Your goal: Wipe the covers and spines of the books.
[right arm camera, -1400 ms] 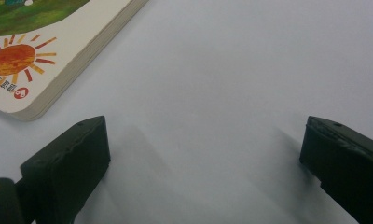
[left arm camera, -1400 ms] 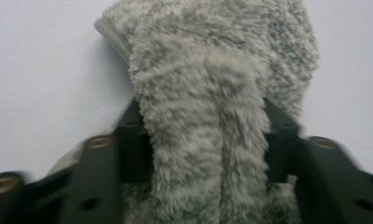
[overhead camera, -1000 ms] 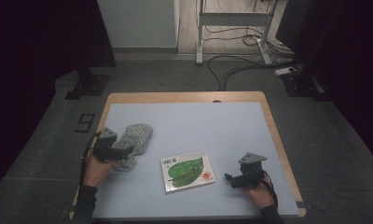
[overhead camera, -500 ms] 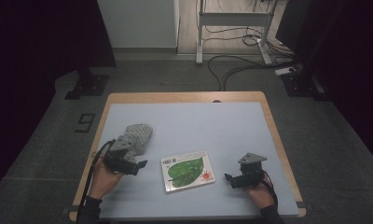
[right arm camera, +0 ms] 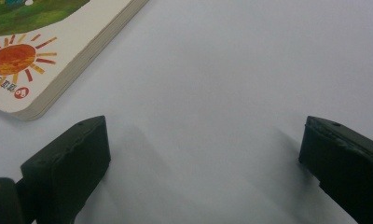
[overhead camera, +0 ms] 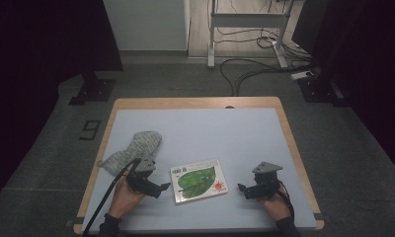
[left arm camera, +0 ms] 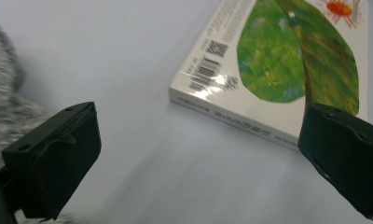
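A leaf-covered picture book point(overhead camera: 199, 180) lies flat near the table's point(overhead camera: 245, 128) front edge. The left gripper point(overhead camera: 162, 188), jaws just opened wide and empty, points at its left edge, apparently just short of touching. The right gripper point(overhead camera: 241, 188) waits agape nearby; a grey cloth point(overhead camera: 134, 148) lies behind.

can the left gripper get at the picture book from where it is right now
Probably yes. The left gripper sits just beside the book with its jaws wide open and nothing held, aimed at the near left corner. Only bare table lies between them, and the grey knitted cloth is off behind it.
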Demonstrator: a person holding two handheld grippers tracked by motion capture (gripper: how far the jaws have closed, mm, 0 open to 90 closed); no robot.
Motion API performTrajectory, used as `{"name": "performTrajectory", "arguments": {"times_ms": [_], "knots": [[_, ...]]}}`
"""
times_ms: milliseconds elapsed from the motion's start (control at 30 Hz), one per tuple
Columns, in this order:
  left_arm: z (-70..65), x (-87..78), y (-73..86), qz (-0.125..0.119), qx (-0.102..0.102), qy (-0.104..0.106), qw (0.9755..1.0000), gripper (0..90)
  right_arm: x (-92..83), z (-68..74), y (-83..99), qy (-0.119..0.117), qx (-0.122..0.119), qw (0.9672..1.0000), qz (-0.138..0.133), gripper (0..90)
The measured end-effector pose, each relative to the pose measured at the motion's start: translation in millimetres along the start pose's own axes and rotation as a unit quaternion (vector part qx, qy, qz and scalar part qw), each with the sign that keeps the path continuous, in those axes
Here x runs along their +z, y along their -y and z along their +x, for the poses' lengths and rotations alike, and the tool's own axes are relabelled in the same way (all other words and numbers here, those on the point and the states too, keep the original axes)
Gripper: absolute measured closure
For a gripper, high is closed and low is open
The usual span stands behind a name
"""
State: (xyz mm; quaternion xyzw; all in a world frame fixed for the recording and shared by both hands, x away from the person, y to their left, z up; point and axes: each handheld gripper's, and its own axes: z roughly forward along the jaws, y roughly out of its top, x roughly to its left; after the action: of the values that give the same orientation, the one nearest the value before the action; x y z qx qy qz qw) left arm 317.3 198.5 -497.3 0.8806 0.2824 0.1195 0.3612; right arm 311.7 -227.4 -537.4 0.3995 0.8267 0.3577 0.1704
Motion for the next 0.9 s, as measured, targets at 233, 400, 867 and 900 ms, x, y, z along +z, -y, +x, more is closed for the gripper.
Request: {"name": "performTrajectory", "arguments": {"times_ms": [233,400,867,900], "knots": [[-11.9,13.2,4.1,0.019,0.024,0.02,0.9993,0.0,0.0,-0.1,-0.1,-0.001,0.001,1.0,0.0,1.4],[-19.6,20.6,6.6,0.029,0.038,0.03,0.9984,0.0,-0.2,-0.7,-0.2,-0.003,0.002,1.0,0.001,1.5],[-29.5,33.5,6.7,0.002,0.033,0.052,0.9981,0.0,-3.3,4.7,-1.8,-0.014,-0.019,0.9997,0.003,1.7],[-30.4,33.8,6.4,0.001,0.035,0.051,0.9981,0.0,-3.5,5.4,-2.9,-0.015,-0.02,0.9997,0.002,1.8]]}}
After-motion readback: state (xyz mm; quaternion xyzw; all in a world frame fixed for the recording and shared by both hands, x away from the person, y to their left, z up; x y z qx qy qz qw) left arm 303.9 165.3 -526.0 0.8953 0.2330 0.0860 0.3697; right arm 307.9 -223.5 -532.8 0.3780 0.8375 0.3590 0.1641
